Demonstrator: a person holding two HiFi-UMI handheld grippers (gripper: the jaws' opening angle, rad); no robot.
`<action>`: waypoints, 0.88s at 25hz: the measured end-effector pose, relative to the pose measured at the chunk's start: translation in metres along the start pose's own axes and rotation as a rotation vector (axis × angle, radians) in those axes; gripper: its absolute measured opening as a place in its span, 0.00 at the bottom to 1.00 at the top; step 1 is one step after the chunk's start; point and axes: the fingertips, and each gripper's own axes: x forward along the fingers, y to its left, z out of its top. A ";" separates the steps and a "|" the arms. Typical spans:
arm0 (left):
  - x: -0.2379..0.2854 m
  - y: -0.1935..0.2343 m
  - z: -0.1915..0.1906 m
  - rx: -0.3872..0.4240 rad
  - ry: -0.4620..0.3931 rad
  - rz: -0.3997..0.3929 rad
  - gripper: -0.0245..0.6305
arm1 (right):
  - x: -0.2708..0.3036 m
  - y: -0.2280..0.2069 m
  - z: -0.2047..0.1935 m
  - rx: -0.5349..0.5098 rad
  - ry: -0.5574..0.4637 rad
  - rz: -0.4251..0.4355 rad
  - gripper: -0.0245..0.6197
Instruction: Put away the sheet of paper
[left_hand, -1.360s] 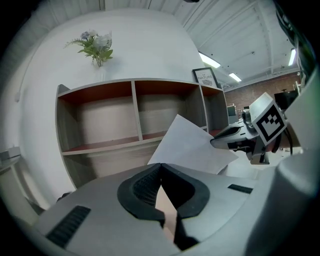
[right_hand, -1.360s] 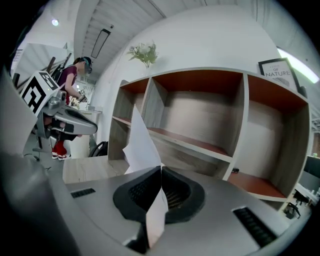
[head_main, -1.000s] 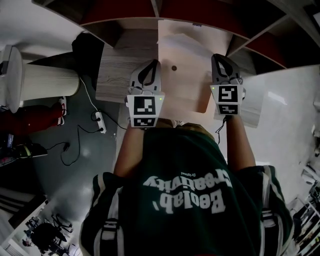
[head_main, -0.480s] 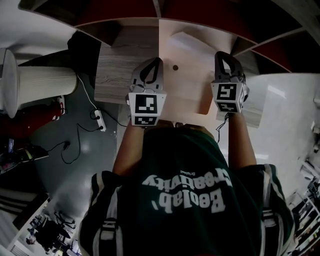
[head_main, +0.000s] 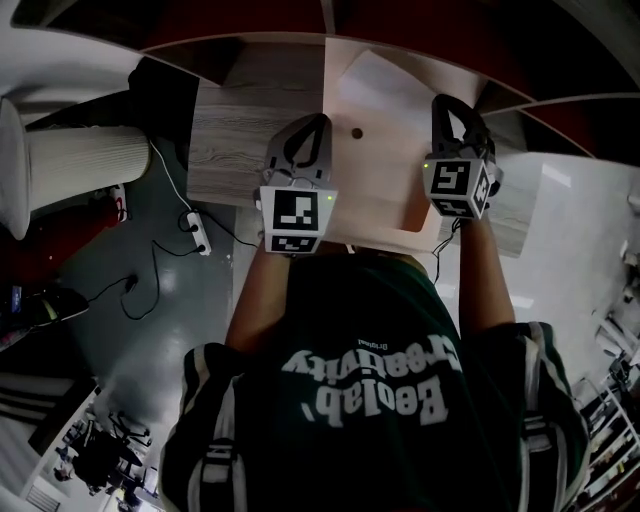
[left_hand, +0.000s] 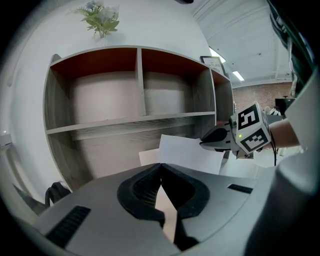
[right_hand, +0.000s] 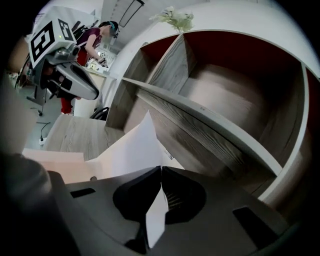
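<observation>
A white sheet of paper lies on a pale pink sheet with a dark dot, both held up over the wooden desk in front of the shelf unit. My left gripper is shut on the left edge of the pink sheet. My right gripper is shut on the right edge, and in the right gripper view the white paper runs into its closed jaws. The far corner of the white paper reaches toward the lower shelf compartment.
The shelf has open red-backed compartments with a plant on top. A white ribbed cylinder stands at the left by a power strip with cables on the floor. A white surface lies to the right.
Both grippers have sunk toward the desk with the sheets still gripped. The right gripper has rolled a little, its marker cube now tilted.
</observation>
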 end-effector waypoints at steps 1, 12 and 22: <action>0.002 0.004 -0.003 -0.004 0.003 0.000 0.07 | 0.005 0.001 0.000 -0.024 0.003 -0.001 0.09; 0.006 0.038 -0.022 -0.020 0.030 0.022 0.07 | 0.026 0.010 0.005 -0.070 -0.013 -0.029 0.09; 0.005 0.047 -0.022 -0.015 0.031 0.020 0.07 | 0.028 0.012 0.003 -0.071 -0.007 -0.062 0.10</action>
